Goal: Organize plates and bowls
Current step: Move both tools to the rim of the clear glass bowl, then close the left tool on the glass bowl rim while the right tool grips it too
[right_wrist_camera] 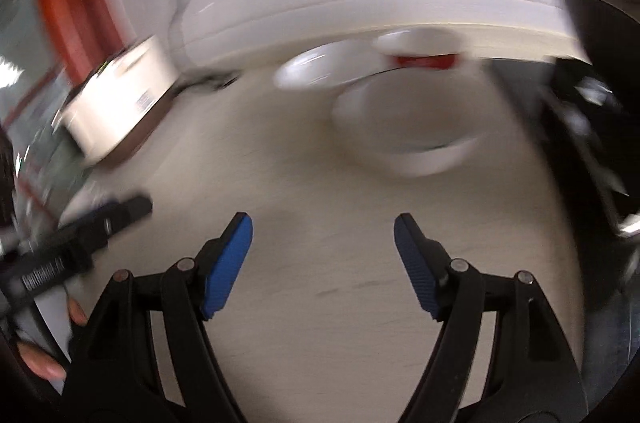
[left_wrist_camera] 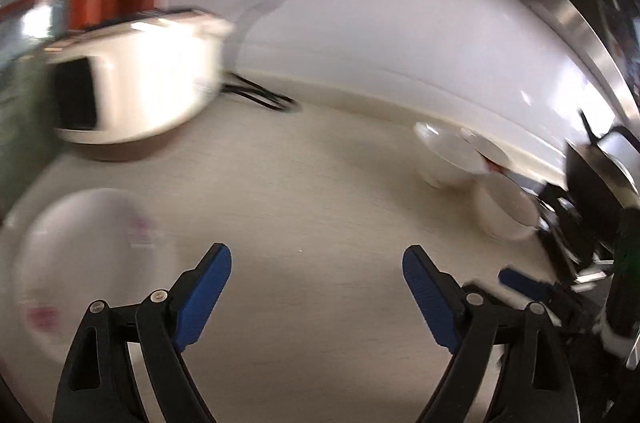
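Each claw is built of matte black linkage arms with slotted cut-outs, joined by round silver pivot screws. The left claw [left_wrist_camera: 316, 255] and the right claw [right_wrist_camera: 323, 223] both carry ribbed blue pads [left_wrist_camera: 208, 295] on their fingertips. In the right wrist view, the left claw's black body shows a white-striped label.

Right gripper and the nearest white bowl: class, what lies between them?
Only bare countertop lies between the open right gripper and the bowl, in the right wrist view.
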`<state>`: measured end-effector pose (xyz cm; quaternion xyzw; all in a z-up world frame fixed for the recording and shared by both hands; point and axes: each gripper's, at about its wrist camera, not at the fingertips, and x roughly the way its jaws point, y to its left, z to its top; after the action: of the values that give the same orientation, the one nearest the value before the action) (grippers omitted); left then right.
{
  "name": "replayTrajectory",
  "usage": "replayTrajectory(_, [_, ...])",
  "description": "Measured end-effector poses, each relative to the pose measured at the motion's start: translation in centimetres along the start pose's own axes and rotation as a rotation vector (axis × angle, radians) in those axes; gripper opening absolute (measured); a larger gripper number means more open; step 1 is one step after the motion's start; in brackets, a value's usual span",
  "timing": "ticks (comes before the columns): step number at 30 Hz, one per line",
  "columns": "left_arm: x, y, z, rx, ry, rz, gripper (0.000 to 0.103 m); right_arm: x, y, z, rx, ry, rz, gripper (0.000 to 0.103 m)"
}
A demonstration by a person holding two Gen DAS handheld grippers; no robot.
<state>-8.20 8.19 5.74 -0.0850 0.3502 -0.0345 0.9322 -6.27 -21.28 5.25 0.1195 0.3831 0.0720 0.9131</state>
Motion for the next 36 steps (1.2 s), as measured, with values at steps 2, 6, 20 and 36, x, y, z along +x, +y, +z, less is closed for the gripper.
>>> replayTrajectory(2, [1.9,-2.3,0.4,0.013,0.054,-0.061,0.089,-0.1,-2.4,1.5,0.069,-0.006,0.000,0.076])
replayTrajectory(6, [5.4,-6.8,1.1,0.019,0.133,-0.146,0.089,0.6,-5.5,4.9,0.155,0.011,-0.008,0.076])
replayTrajectory(20, [11.6,-12.5,4.4,-0.084,0.147,-0.236,0.087,5.4,-8.4,8.1,0.114,0.102,-0.004,0.040])
replayTrajectory(36, [15.1,-15.5,3.9,0.009,0.220,-0.208,0.054,7.3,-6.6,6.1,0.013,0.162,-0.015,0.025])
